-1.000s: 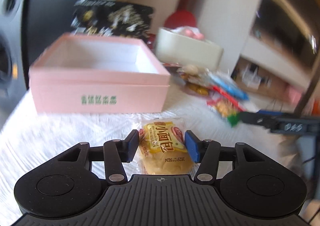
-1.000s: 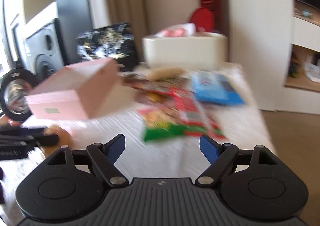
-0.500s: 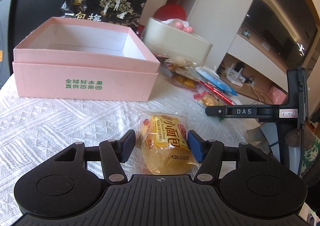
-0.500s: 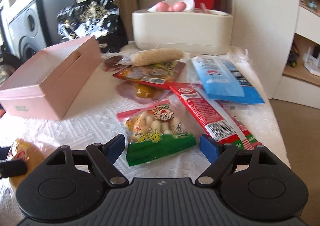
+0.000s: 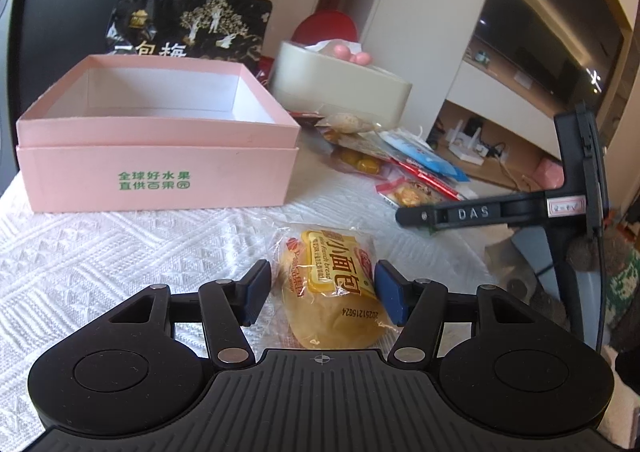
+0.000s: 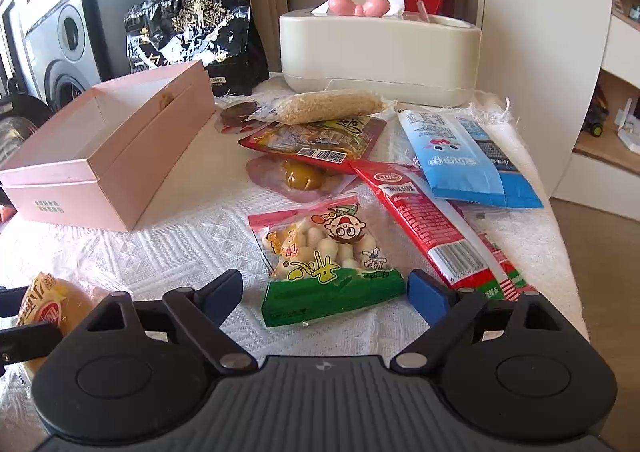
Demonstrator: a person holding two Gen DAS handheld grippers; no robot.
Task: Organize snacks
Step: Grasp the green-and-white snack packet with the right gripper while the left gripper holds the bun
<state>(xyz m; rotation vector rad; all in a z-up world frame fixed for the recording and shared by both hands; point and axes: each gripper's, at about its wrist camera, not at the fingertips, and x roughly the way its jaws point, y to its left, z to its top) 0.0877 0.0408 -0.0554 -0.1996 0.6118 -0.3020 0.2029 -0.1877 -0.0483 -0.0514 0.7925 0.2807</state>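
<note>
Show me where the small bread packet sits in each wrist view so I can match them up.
Left wrist: the bread packet lies low in the middle, between the open fingers of the left gripper.
Right wrist: the same packet is at the far lower left edge, partly hidden behind the left gripper's black finger.
Shared landmark: the pink box, behind the packet in both views.

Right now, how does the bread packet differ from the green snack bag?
The bread packet sits between the left gripper fingers; the green snack bag lies just ahead of the open right gripper, untouched. The bread packet holds one yellow bun; the green snack bag holds many small pale pieces. Both lie on the white cloth, outside the pink box.
</note>
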